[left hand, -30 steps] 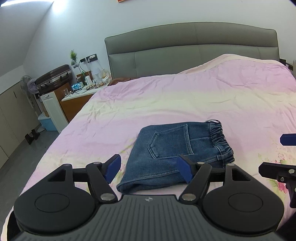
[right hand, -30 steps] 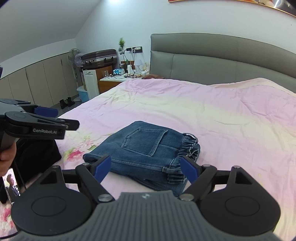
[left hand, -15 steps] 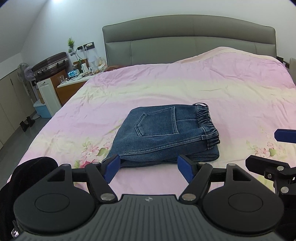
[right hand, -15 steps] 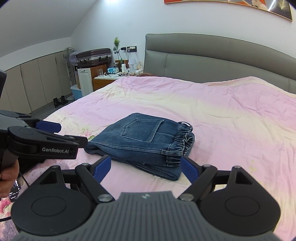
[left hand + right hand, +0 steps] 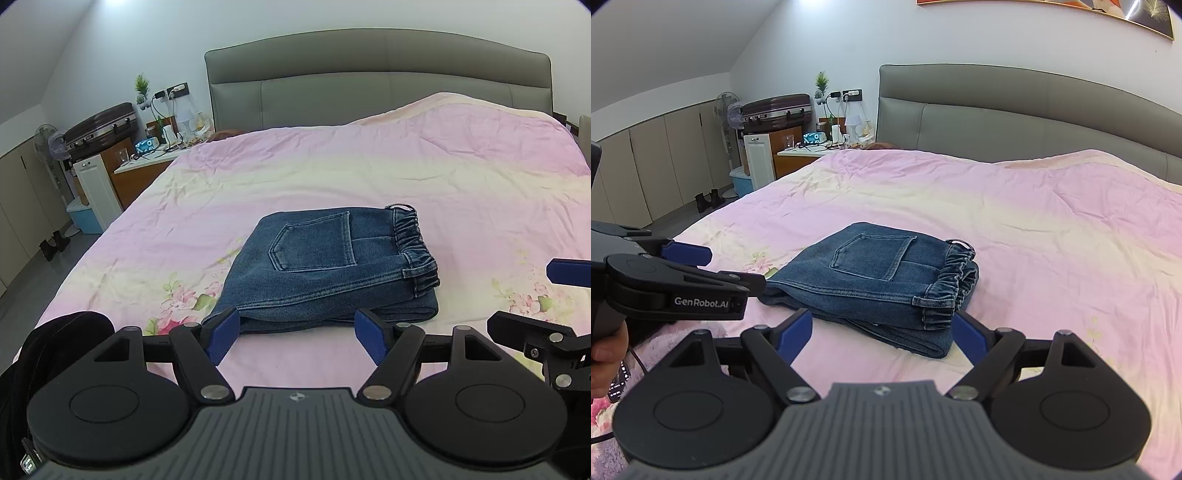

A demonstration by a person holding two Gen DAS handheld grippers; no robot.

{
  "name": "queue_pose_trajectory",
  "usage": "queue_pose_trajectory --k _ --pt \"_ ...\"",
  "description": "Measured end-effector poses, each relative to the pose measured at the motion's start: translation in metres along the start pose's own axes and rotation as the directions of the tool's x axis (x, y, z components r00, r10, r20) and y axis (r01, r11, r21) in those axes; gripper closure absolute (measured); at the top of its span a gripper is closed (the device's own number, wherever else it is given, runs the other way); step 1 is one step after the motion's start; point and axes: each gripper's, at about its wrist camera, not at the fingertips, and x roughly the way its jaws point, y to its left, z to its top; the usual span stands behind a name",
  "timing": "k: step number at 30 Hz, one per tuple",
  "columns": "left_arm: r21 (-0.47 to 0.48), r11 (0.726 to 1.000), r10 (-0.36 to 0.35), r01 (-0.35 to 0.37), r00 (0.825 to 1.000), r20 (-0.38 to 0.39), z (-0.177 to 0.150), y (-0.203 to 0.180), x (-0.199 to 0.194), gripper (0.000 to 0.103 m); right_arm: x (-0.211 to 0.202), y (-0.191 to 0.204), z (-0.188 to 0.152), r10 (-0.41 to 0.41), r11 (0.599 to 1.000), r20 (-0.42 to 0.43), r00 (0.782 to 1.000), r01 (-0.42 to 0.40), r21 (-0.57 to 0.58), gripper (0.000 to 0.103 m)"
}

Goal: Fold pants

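Jeans (image 5: 325, 269) lie folded into compact stack on pink bedspread (image 5: 369, 177), near foot of bed, back pocket up, waistband (image 5: 951, 284) at right edge. Folding looks done; at most small tidy-up left. Left gripper (image 5: 297, 338) spread, nothing between pads, just short of stack. Right gripper (image 5: 882, 336) also spread and empty, close to near corner, not touching.

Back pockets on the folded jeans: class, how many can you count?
1: a back pocket on the top face of the folded jeans, near the elastic waistband. A second may be hidden underneath.
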Motion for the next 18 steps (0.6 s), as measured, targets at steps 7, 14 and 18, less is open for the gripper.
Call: queue_pose_trajectory --k 7,14,18 --pt "-0.004 1.0 -0.001 0.001 1.0 -0.003 -0.0001 0.0001 -0.0003 0.02 0.001 0.0004 -0.0003 0.005 1.0 -0.003 1.0 -0.005 0.003 0.023" --pt "-0.003 1.0 0.006 -0.006 1.0 -0.002 -0.0001 0.0004 -0.0016 0.02 0.0009 -0.0002 -0.0001 0.005 1.0 -0.003 1.0 -0.005 0.003 0.023" --pt "-0.002 1.0 0.008 -0.008 1.0 0.001 0.0002 -0.0001 -0.002 0.02 0.0009 -0.0001 0.0001 0.005 1.0 -0.003 1.0 -0.005 0.002 0.023"
